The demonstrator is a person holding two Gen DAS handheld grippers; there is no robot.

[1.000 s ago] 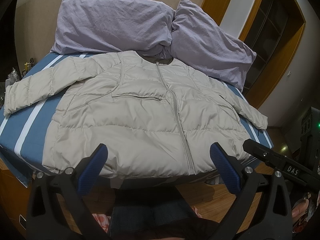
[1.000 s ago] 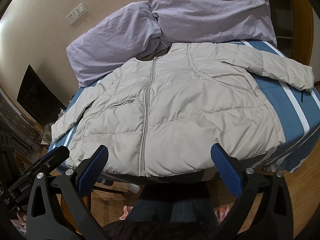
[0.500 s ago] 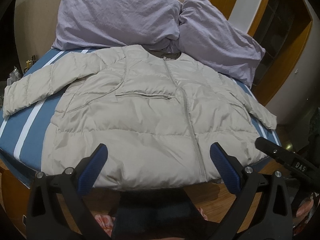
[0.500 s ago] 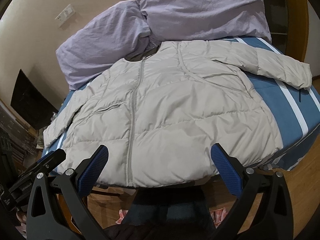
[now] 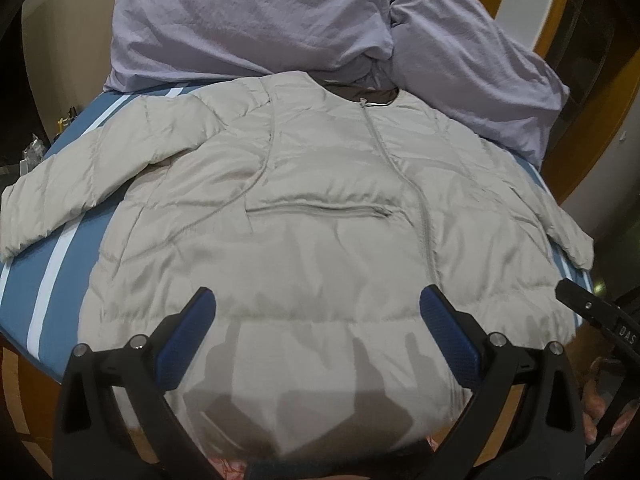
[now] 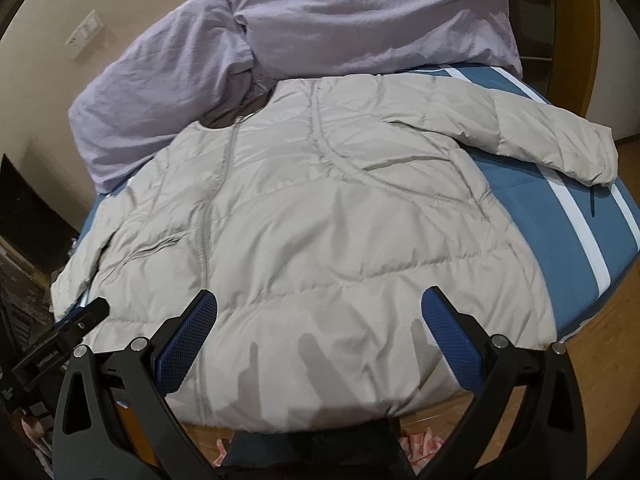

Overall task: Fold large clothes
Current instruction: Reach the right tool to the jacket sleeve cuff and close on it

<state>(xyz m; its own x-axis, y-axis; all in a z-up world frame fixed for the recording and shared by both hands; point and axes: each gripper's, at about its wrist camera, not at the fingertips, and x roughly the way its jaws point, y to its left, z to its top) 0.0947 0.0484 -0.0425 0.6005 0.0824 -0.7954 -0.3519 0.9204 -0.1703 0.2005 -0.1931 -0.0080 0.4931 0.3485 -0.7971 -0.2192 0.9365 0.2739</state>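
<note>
A beige puffer jacket (image 5: 320,216) lies flat and zipped, front up, on a blue bed with white stripes (image 5: 44,280), sleeves spread to both sides. In the right wrist view the same jacket (image 6: 320,220) fills the middle. My left gripper (image 5: 318,320) hovers open over the jacket's lower hem, left of the zip, nothing between its blue pads. My right gripper (image 6: 320,320) is open too, above the hem right of the zip. Each gripper's black tip shows at the other view's edge.
Two lilac pillows (image 5: 256,20) (image 6: 360,12) lean against the wall behind the collar. A wooden door frame (image 5: 592,112) stands at the right. Wooden floor (image 6: 600,360) shows past the bed's near edge, with a person's legs below.
Both grippers have moved forward and lower over the bed, so the jacket looms larger and the hem now lies under the fingers. Both stay open.
</note>
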